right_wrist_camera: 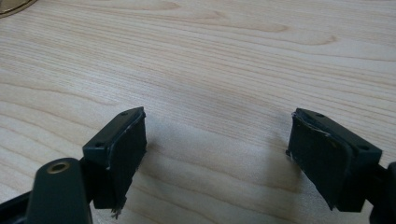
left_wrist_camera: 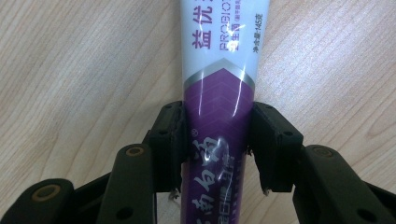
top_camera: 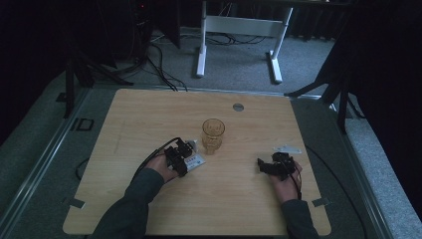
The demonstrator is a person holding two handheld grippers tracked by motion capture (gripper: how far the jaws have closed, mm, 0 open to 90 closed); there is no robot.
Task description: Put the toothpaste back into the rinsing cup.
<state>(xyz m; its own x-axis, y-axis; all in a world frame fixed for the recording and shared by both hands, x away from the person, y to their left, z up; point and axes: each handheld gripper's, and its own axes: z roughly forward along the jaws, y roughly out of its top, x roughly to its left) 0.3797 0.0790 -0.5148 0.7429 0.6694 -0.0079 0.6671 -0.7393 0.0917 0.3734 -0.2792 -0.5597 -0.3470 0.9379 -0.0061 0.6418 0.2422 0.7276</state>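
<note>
A dim room with grey carpet surrounds a pale wooden table point(top_camera: 149, 114), whose rounded top stands in front of a white desk frame point(top_camera: 239, 30) at 12 o'clock on the floor beyond. In the high view the far half of the table lies bare except for a small round grommet point(top_camera: 238, 107) near the far edge. An amber glass point(top_camera: 213, 134) stands upright about the middle. Just beside it, at its 8 o'clock, the left gripper point(top_camera: 191, 155) sits low on the board with the toothpaste tube point(top_camera: 194, 160) in it. The right gripper point(top_camera: 263, 166) rests at 4 o'clock from the glass, well apart from it, with open wood between the two hands and a wide bare strip toward the near edge. A small pale tag point(top_camera: 286, 149) lies at the right gripper's 1 o'clock.

In the left gripper view the jaws stand on either side of the purple-and-white toothpaste tube point(left_wrist_camera: 219, 93), the pads pressing its purple end from both sides; the tube runs toward 12 o'clock over bare wood.

In the right gripper view the jaws are spread wide, nothing between them, plain wood grain ahead, and a glimpse of the glass's rim point(right_wrist_camera: 14, 5) at 11 o'clock.
</note>
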